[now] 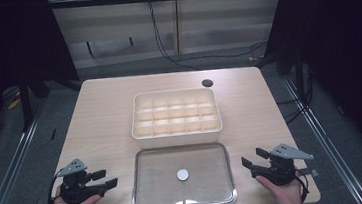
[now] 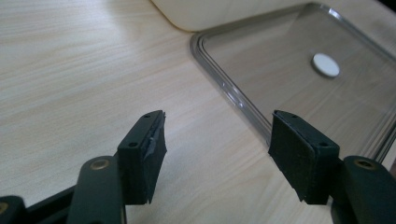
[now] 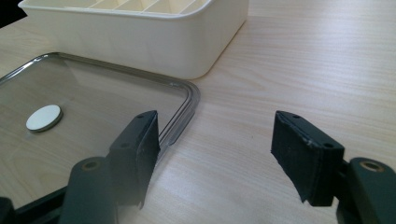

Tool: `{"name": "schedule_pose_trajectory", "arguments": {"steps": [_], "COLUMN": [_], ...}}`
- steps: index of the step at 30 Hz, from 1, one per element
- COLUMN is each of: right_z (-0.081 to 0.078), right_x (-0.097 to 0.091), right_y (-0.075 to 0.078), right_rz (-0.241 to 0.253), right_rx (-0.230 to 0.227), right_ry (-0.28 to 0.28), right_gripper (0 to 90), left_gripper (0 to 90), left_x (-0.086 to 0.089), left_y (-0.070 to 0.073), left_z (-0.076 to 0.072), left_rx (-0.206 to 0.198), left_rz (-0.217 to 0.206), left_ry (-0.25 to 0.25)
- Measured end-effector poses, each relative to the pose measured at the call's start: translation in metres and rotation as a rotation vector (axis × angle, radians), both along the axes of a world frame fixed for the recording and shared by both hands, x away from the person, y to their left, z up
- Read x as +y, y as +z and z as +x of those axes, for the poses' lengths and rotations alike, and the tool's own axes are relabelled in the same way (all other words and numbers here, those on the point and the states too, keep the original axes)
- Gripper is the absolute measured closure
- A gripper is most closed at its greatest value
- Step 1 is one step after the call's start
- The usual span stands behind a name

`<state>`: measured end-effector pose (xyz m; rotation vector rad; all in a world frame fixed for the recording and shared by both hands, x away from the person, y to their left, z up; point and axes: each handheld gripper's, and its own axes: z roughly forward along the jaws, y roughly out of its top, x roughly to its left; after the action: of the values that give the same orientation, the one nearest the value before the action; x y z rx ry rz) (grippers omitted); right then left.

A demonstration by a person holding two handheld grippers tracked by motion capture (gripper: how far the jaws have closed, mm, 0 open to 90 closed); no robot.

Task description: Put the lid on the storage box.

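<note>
judging by the look, the clear lid [image 1: 182, 177] lying flat on the table [image 1: 100, 115] just in front of the divided box [image 1: 175, 112] is stiff, light and slippery, best pinched at its raised rim. left hand-held gripper [image 1: 107, 178] and right hand-held gripper [image 1: 253, 157] are spread, nothing held.

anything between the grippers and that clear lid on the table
Nothing visible does. The left gripper and right gripper flank the clear lid, both open, with only bare table between each and the lid's rim.
</note>
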<state>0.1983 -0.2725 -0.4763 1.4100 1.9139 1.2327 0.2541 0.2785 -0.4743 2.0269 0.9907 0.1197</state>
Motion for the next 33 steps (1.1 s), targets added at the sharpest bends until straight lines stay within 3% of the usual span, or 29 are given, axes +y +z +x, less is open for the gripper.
{"name": "schedule_pose_trajectory", "arguments": {"steps": [4, 7, 10, 11, 14, 16, 19, 22, 28, 31, 33], "right_z": [0.000, 0.000, 0.001, 0.001, 0.001, 0.003, 0.008, 0.014, 0.031, 0.039, 0.045], "right_x": [0.001, 0.000, 0.002, 0.003, 0.010, 0.013, 0.018, 0.025, 0.034, 0.038, 0.040], "right_y": [0.001, 0.003, 0.004, 0.005, 0.007, 0.009, 0.014, 0.019, 0.025, 0.031, 0.034], "right_rz": [0.012, 0.042, 0.043, 0.037, 0.009, 0.004, 0.004, 0.002, -0.042, -0.037, -0.032], "right_rx": [0.013, 0.018, 0.057, 0.069, 0.075, 0.083, 0.087, 0.092, 0.163, 0.176, 0.169], "right_ry": [-0.004, 0.004, 0.029, 0.036, 0.041, 0.049, 0.054, 0.097, 0.105, 0.107, 0.110], "right_gripper": [30.6, 30.5, 30.9, 32.1, 33.6, 34.6, 34.5, 35.9, 37.1, 36.6, 35.8], "left_gripper": [45.4, 43.6, 41.9, 41.3, 42.1, 41.8, 36.0, 33.1, 30.7, 30.2, 31.9], "left_x": [-0.004, -0.005, -0.008, -0.010, -0.013, -0.016, -0.017, -0.020, -0.036, -0.046, -0.050], "left_y": [0.000, -0.001, -0.003, -0.002, 0.002, 0.005, 0.005, 0.006, 0.017, 0.030, 0.033], "left_z": [0.000, 0.001, 0.003, 0.003, 0.005, 0.008, 0.015, 0.021, 0.036, 0.040, 0.043], "left_rx": [0.001, -0.012, -0.068, -0.089, -0.067, -0.023, 0.014, 0.023, 0.014, -0.022, -0.045], "left_rz": [-0.016, -0.027, -0.037, -0.014, -0.010, 0.003, -0.016, -0.013, -0.003, 0.014, 0.022], "left_ry": [-0.041, -0.042, -0.062, -0.057, -0.051, -0.042, -0.046, -0.039, -0.056, -0.078, -0.065]}}
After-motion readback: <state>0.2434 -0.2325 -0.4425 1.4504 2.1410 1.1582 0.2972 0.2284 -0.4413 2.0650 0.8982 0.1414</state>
